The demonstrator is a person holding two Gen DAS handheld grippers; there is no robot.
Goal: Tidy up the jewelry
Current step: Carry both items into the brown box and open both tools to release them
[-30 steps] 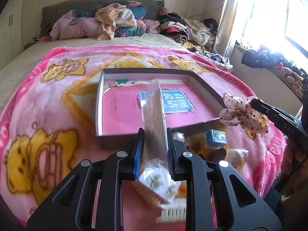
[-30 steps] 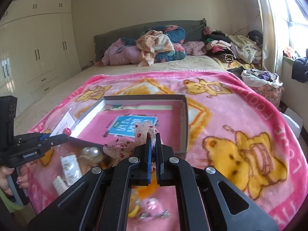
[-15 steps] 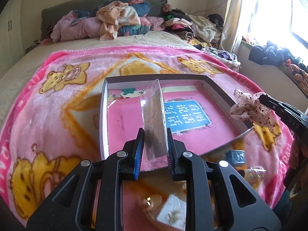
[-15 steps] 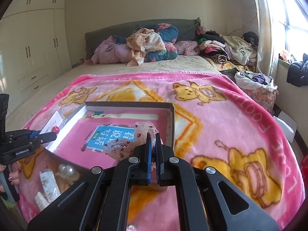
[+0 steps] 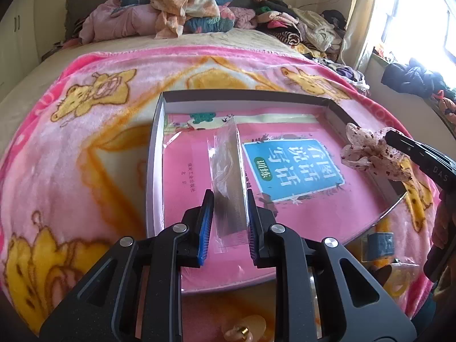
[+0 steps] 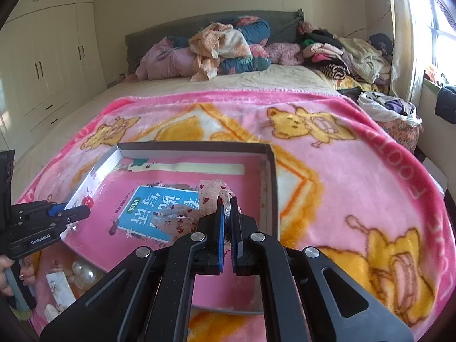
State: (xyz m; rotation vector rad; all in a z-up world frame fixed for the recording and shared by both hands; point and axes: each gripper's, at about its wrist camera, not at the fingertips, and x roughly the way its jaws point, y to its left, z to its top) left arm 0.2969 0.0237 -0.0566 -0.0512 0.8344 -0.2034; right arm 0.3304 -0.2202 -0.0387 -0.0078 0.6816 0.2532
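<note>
A shallow grey box (image 5: 155,154) lies on the pink bear blanket with a pink book (image 5: 193,176) in it. My left gripper (image 5: 229,196) is shut on a clear plastic packet (image 5: 228,159), which stands upright over the box's near-left part. From the right, my right gripper (image 5: 390,138) reaches in over the box's right wall, shut on a sheer scrunchie with red spots (image 5: 367,154). In the right wrist view the same scrunchie (image 6: 182,219) hangs from the right gripper (image 6: 225,208) above the book's blue label (image 6: 148,208), with the left gripper (image 6: 82,213) at the left.
Loose pieces lie on the blanket in front of the box: pearl beads (image 6: 82,270), a white card (image 6: 59,287), a small blue box (image 5: 379,246) and a gold-tipped piece (image 5: 242,332). Clothes are piled at the bed's head (image 6: 222,48). A wardrobe (image 6: 42,57) stands left.
Both grippers have moved forward over the box, each still holding its item. The loose pieces on the blanket have slid toward the bottom of both views.
</note>
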